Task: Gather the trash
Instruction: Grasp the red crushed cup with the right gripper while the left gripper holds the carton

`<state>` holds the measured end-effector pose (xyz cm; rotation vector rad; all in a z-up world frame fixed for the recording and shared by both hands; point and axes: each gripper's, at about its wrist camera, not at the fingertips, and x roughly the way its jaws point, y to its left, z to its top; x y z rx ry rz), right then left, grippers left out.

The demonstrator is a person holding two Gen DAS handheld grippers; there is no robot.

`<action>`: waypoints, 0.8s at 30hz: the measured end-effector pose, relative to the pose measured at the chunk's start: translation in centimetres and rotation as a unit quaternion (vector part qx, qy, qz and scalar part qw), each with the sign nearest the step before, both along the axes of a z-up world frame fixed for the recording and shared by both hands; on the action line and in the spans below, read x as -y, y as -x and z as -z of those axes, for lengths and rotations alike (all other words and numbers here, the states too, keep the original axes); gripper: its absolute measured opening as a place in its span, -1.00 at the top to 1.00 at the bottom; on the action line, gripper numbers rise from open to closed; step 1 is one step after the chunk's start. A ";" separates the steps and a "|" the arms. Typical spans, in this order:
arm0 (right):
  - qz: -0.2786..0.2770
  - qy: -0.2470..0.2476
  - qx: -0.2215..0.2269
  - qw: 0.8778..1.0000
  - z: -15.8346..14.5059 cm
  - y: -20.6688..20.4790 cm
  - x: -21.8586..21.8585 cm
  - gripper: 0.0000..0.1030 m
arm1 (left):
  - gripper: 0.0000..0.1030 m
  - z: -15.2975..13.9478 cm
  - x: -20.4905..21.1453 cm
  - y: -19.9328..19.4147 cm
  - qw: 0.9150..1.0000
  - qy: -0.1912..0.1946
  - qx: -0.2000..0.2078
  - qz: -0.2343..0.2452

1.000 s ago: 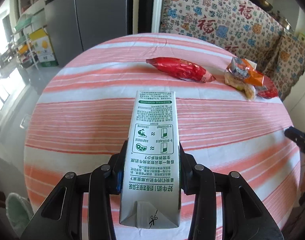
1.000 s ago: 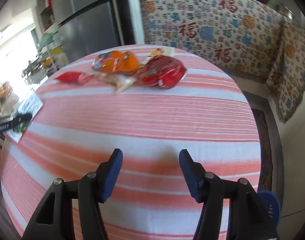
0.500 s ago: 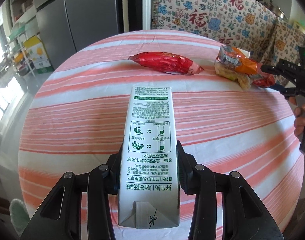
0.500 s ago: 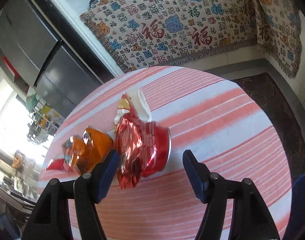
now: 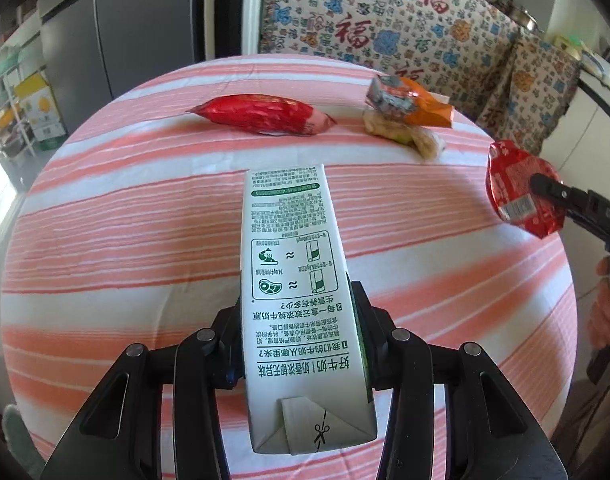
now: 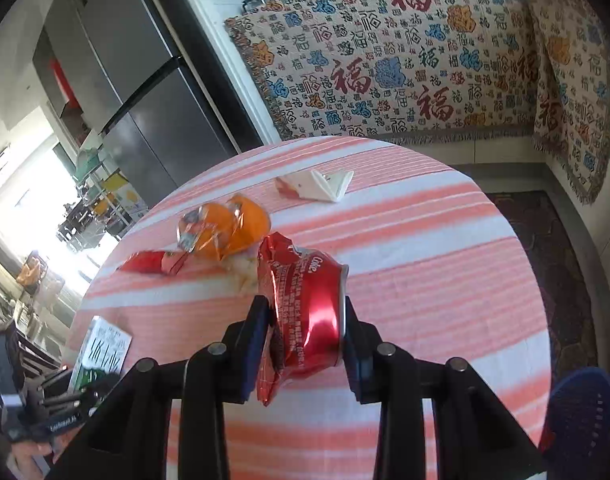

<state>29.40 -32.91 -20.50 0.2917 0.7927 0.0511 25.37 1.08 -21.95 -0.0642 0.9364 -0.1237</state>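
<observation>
My left gripper point(image 5: 295, 312) is shut on a white and green milk carton point(image 5: 293, 272), held above the striped round table point(image 5: 105, 240). My right gripper point(image 6: 305, 312) is shut on a crushed red Coke can point(image 6: 305, 316) and holds it above the table; the can also shows at the right of the left wrist view point(image 5: 521, 192). On the table lie a red snack bag point(image 5: 265, 114), an orange wrapper point(image 5: 409, 100) over a pale scrap point(image 5: 409, 138), and white paper scraps point(image 6: 321, 184).
A grey fridge point(image 5: 117, 32) stands behind the table at the left. A patterned cloth point(image 6: 405, 60) covers furniture behind it. A blue stool point(image 6: 581, 408) stands on the floor at the right. Shelves point(image 5: 9, 96) stand far left.
My right gripper closed on the red Coke can and lifted it away from the orange wrapper. My left gripper keeps holding the carton and has turned slightly to the right.
</observation>
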 end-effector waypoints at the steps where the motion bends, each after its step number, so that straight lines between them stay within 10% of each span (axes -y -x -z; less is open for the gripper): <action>1: -0.003 0.002 0.004 1.000 0.0 1.7 -0.5 0.33 | 0.03 0.0 0.5 0.3 1.000 -0.005 0.000 0.009; 8: -0.015 0.011 -0.004 1.000 1.1 5.6 -1.5 0.17 | -0.63 -0.3 0.5 1.6 0.999 0.019 -0.019 0.047; 12: -0.014 0.013 0.004 1.000 0.6 6.1 -0.9 -0.31 | -0.65 -0.5 -0.6 1.9 0.999 0.023 -0.015 0.047; 24: -0.006 -0.062 -0.034 0.997 1.8 5.4 0.8 -0.32 | -0.68 -1.2 0.4 0.7 0.999 -0.001 -0.003 0.034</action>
